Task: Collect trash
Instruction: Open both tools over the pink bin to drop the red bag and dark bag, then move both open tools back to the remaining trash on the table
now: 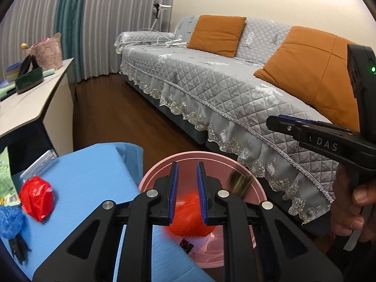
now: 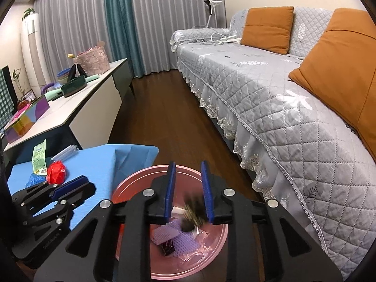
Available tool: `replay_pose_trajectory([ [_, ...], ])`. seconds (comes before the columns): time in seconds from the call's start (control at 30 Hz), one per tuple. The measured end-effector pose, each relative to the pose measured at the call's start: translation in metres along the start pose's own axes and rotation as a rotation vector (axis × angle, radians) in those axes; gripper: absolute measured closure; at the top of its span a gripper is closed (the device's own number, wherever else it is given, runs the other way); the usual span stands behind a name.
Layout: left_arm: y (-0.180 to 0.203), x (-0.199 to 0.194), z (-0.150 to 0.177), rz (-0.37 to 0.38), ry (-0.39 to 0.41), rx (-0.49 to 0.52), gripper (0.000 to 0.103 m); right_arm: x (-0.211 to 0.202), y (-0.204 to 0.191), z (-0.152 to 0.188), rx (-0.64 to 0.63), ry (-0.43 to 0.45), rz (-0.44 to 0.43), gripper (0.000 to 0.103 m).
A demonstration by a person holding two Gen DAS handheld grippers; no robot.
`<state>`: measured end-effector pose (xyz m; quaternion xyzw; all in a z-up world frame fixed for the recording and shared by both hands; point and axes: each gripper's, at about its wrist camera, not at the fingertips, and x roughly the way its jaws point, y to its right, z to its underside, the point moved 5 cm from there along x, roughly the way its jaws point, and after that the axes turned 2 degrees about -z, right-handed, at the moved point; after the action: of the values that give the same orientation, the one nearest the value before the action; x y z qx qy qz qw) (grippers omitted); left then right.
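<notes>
A pink bin [image 1: 150, 176] [image 2: 131, 178] stands on the floor beside the blue-covered table [image 1: 94, 176] [image 2: 98, 164]. My left gripper [image 1: 188, 183] [image 2: 83, 183] hovers over it, jaws a little apart; a blurred red plastic bag [image 1: 188, 218] hangs just below the pads, wider than their gap. My right gripper [image 2: 189, 185] [image 1: 272, 121] is open above the bin, and a blurred dark brownish scrap [image 2: 195, 211] [image 1: 239, 183] is in the air under it. The bin holds a purple foam net [image 2: 178, 237] and a dark wrapper [image 2: 168, 246]. Another red bag [image 1: 36, 196] [image 2: 56, 175] lies on the table.
A green wrapper [image 2: 38, 158], a blue knitted thing [image 1: 10, 221] and a clear packet [image 2: 64, 152] also lie on the table. A grey quilted sofa [image 2: 270, 94] runs along the right, a white sideboard [image 2: 77, 103] along the left, with wooden floor [image 2: 159, 117] between.
</notes>
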<state>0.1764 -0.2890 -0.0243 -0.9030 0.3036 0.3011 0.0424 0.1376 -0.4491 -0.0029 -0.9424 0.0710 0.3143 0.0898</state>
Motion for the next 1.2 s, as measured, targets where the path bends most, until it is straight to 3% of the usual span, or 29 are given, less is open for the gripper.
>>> replay_pose_trajectory([
  [0.4,-0.026,-0.065,-0.001,-0.056,0.051,-0.042,0.087,-0.01,-0.017,-0.001,-0.009,0.012,-0.022,0.078],
  [0.67,-0.049,-0.118,0.01,-0.105,0.085,-0.074,0.087,-0.031,-0.051,-0.001,-0.07,0.051,-0.049,0.078],
  [0.87,-0.064,-0.137,0.024,-0.168,0.113,-0.068,0.087,-0.038,-0.061,0.006,-0.096,0.057,-0.049,0.077],
  [1.2,-0.092,-0.154,0.035,-0.205,0.125,-0.119,0.087,-0.047,-0.082,0.011,-0.133,0.071,-0.06,0.077],
])
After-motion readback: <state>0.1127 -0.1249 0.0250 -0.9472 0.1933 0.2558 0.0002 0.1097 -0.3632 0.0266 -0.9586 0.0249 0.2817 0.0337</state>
